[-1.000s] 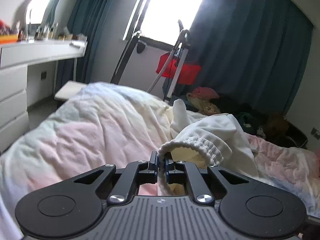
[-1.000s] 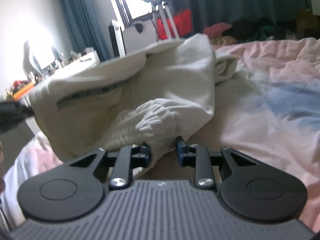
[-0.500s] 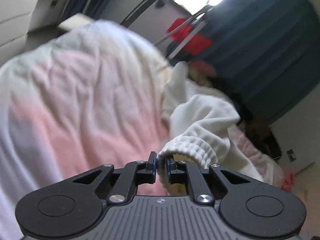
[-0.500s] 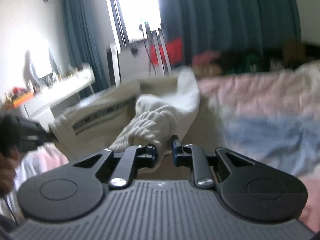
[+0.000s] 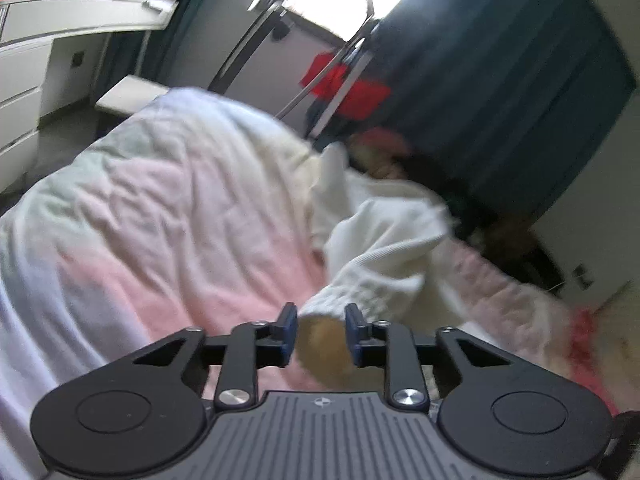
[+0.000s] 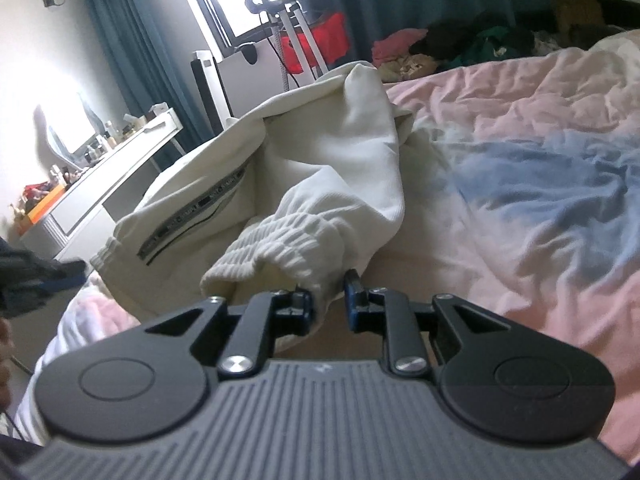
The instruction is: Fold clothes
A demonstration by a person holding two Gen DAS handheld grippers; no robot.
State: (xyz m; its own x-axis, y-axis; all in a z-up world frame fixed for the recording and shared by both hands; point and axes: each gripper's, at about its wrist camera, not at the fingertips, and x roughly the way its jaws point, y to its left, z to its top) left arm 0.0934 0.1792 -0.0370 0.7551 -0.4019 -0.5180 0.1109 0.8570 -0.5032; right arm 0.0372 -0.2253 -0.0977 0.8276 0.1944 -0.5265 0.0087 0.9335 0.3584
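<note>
Cream white trousers [image 6: 320, 152] with a zipped pocket lie crumpled on the bed. My right gripper [image 6: 329, 308] is shut on one ribbed cuff [image 6: 280, 232], whose fabric runs down between the pads and hangs below them. In the left wrist view the jaws of my left gripper [image 5: 318, 332] are opening. The other ribbed cuff [image 5: 360, 292] sits just past their tips, and neither pad presses on it. From the right wrist view the left gripper [image 6: 68, 274] shows blurred at the far left, beside the trousers' waistband corner.
A rumpled pink, white and blue duvet [image 6: 520, 184] covers the bed. A white dressing table [image 5: 60, 28] stands at the left. Beyond the bed are a metal rack with a red bag [image 5: 348, 88], a pile of clothes [image 6: 460, 40] and dark curtains.
My left gripper's jaws were pinched on a ribbed cuff and now stand apart, and its view has rolled and shifted. My right gripper has risen a little with its cuff still between the jaws.
</note>
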